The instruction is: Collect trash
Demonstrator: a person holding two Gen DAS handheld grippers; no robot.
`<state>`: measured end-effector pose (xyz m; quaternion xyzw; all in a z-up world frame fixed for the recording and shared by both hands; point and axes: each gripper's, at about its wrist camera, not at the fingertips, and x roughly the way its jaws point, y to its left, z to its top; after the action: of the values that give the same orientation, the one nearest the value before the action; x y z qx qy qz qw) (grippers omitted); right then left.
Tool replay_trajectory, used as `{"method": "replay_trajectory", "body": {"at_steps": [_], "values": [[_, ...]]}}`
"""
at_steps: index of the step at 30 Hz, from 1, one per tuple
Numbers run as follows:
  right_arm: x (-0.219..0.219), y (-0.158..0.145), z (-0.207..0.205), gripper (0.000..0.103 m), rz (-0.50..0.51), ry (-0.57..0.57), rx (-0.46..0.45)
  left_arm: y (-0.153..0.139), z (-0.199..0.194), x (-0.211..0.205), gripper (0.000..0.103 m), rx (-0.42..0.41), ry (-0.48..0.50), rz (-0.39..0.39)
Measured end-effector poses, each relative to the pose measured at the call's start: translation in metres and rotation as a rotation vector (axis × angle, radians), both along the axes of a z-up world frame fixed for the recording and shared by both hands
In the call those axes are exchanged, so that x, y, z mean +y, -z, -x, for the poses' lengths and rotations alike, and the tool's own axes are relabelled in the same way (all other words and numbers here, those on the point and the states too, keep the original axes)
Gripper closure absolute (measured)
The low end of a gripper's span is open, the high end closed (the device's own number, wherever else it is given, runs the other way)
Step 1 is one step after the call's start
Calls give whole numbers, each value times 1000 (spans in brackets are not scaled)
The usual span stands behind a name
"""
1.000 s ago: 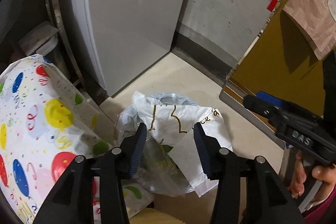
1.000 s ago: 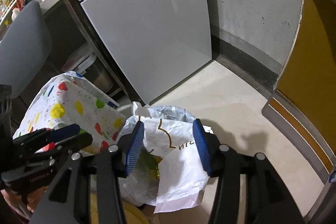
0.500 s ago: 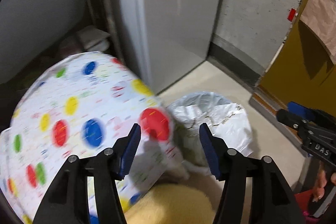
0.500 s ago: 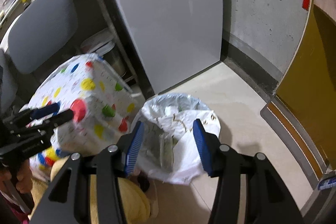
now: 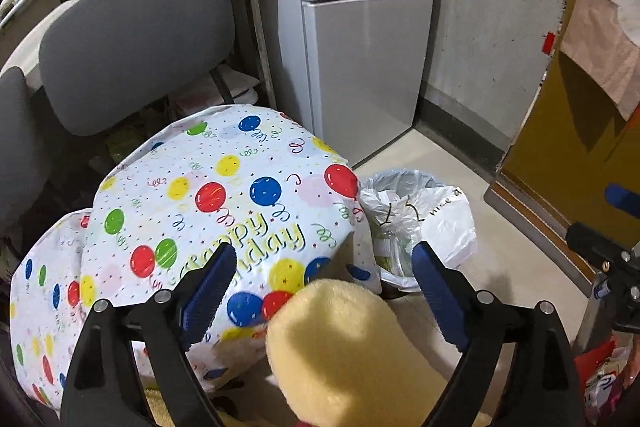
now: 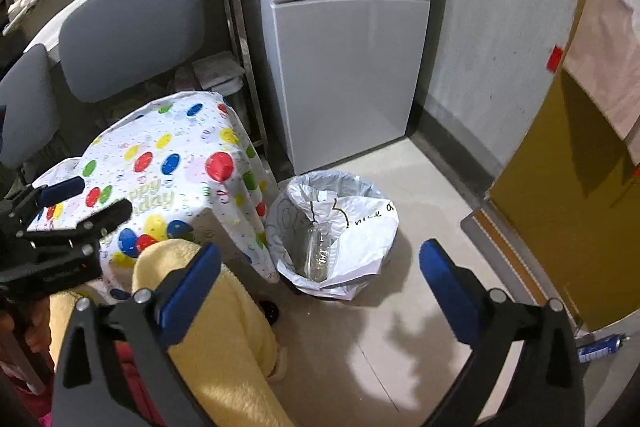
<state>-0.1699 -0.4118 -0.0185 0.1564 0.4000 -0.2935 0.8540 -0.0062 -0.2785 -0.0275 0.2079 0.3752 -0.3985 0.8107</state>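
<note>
The trash bin (image 6: 332, 239) is standing on the pale floor just beside the small table draped in a balloon-print cloth (image 6: 168, 167), and everything here is placed against that bin. Lying inside it, on a white plastic bag (image 6: 360, 235), is a clear plastic bottle (image 6: 322, 251), its neck pointing toward the far rim.

The right gripper (image 6: 320, 291) is hovering above and in front of the bin, its blue-padded jaws having just been opening and now standing as wide as they go, with nothing between them; the bottle is showing in the gap, well below and apart from the pads. The left gripper (image 5: 320, 291) is sitting to the table side of the bin, over the cloth's edge, its jaws likewise having just been opening, spread wide and gripping nothing; from this view the bin (image 5: 416, 227) is lying just inside the right-hand pad, partly hidden by the cloth (image 5: 224, 211).

On the bag, black handwriting is reading "nice a", the rest running out of sight over the fold. The cloth is carrying "Happy Birthday" in yellow-green letters, only partly showing. A yellow fleece-covered knee (image 6: 224, 339) is sitting on the near side of the bin.
</note>
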Motion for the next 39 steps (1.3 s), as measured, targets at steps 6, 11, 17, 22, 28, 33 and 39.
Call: {"method": "replay_trajectory", "body": {"at_steps": [6,11,17,22,28,33,39], "values": [[21,-37,9,6,49,-64,-46,-21,12,24,14,8,-43,21],[33,-64,23,6,107,-103,-83,-41,21,49,14,-3,-100,48],[36,-76,30,6,133,-120,-77,-58,22,72,14,-19,-155,59],[40,-62,21,6,115,-151,-28,-55,17,81,14,0,-193,43],[47,-55,16,6,106,-186,-18,-52,20,84,14,0,-187,29],[45,-54,14,6,102,-180,-16,-51,18,82,14,9,-194,21],[43,-53,15,6,105,-171,-15,-50,18,81,14,0,-195,23]]}}
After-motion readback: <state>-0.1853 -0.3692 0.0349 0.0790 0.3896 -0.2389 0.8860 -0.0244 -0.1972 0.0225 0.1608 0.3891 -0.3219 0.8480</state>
